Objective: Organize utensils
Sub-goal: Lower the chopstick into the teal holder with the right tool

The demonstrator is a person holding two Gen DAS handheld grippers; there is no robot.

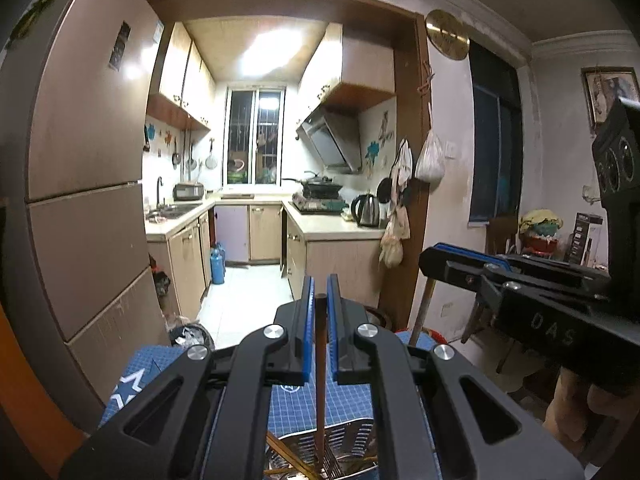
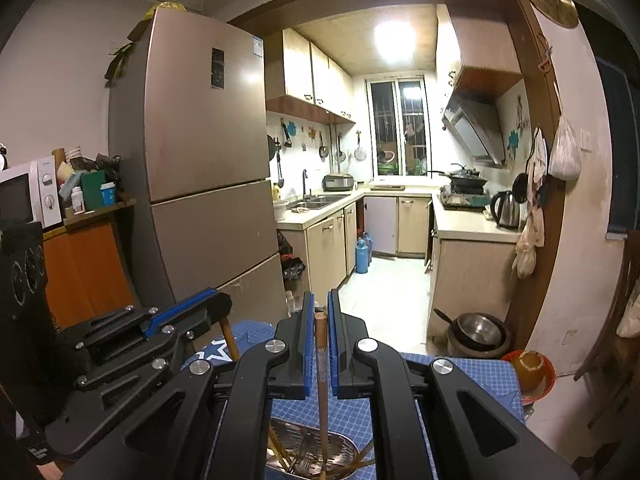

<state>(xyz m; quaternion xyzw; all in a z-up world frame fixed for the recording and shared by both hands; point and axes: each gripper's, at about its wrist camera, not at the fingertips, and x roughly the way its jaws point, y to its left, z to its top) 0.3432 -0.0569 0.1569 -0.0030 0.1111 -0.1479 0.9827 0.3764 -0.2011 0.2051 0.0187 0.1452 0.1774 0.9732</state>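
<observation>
In the left wrist view my left gripper is shut on a dark wooden chopstick. It hangs upright, with its lower end inside a perforated metal utensil basket on a blue grid mat. My right gripper is shut on a paler chopstick, which also reaches down into the basket. Other chopsticks lean inside it. Each gripper shows in the other's view: the right gripper at the right edge, the left gripper at the left, both holding sticks.
A tall brown fridge stands to the left, and a kitchen doorway lies straight ahead. A red bowl sits at the mat's right corner. A metal pot is on the floor beyond it, and a wooden chair is at the far right.
</observation>
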